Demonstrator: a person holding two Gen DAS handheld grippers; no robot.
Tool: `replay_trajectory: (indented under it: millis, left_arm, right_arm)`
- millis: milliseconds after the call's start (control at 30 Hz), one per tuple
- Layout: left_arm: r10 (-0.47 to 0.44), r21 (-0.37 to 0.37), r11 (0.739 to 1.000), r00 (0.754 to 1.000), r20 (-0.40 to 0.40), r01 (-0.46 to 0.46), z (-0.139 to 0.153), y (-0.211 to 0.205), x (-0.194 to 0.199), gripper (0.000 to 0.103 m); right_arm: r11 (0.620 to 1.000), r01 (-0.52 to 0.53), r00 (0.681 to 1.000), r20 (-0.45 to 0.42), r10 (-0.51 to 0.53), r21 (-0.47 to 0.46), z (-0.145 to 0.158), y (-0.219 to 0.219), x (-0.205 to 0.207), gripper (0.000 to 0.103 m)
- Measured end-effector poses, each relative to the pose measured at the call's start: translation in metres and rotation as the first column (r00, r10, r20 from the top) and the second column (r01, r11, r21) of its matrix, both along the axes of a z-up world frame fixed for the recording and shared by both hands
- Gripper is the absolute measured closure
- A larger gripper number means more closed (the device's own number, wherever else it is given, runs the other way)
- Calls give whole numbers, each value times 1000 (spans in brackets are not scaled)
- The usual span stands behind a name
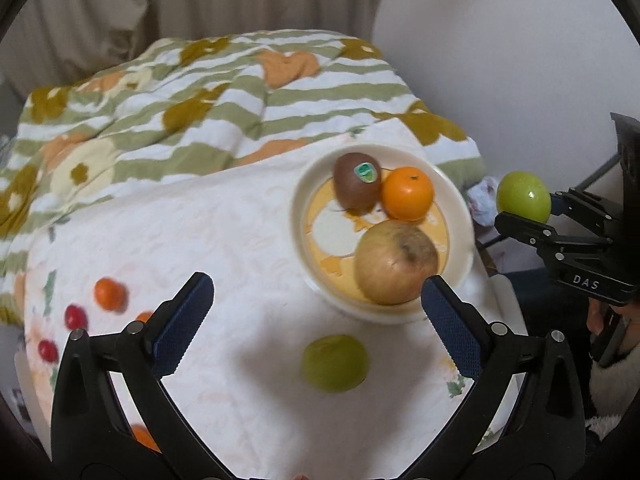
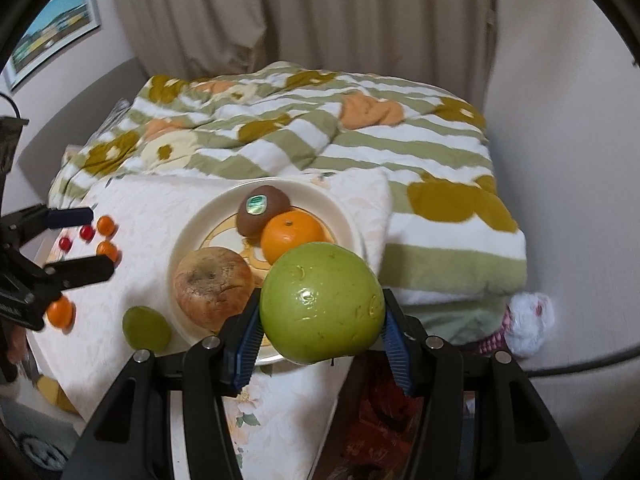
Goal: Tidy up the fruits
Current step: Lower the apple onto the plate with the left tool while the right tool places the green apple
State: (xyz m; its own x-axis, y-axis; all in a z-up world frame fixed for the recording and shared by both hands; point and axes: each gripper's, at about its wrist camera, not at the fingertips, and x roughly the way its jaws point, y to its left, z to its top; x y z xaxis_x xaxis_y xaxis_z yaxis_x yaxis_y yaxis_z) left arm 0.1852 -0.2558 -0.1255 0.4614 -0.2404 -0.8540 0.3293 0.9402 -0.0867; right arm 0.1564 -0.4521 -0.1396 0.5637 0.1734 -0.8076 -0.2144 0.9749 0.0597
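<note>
Your right gripper (image 2: 322, 336) is clamped on a large glossy green apple (image 2: 322, 304), held just off the table's edge beside the round cream plate (image 2: 188, 236). That plate carries a brown stickered kiwi (image 2: 262, 210), an orange mandarin (image 2: 290, 238) and a blotchy yellow-brown apple (image 2: 212, 286). Your left gripper (image 1: 318, 308) hangs spread wide and empty above a small dull green fruit (image 1: 334, 362) on the white tablecloth (image 1: 224, 232).

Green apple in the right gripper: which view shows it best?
Right wrist view: the green apple fills the centre, clamped between the right gripper pads. Left wrist view shows it small at the right edge.
</note>
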Motion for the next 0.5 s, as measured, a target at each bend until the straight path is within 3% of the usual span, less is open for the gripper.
replay_trajectory:
  millis: [267, 500]
  left_arm:
    - [109, 7, 994, 994, -8, -109, -4, 34, -15, 0]
    - [176, 10, 984, 984, -25, -175, -12, 51, -29, 0]
  right_arm:
    - [982, -183, 983, 2, 183, -57, -26, 27, 14, 52]
    - [961, -261, 965, -12, 261, -91, -43, 29, 23, 52]
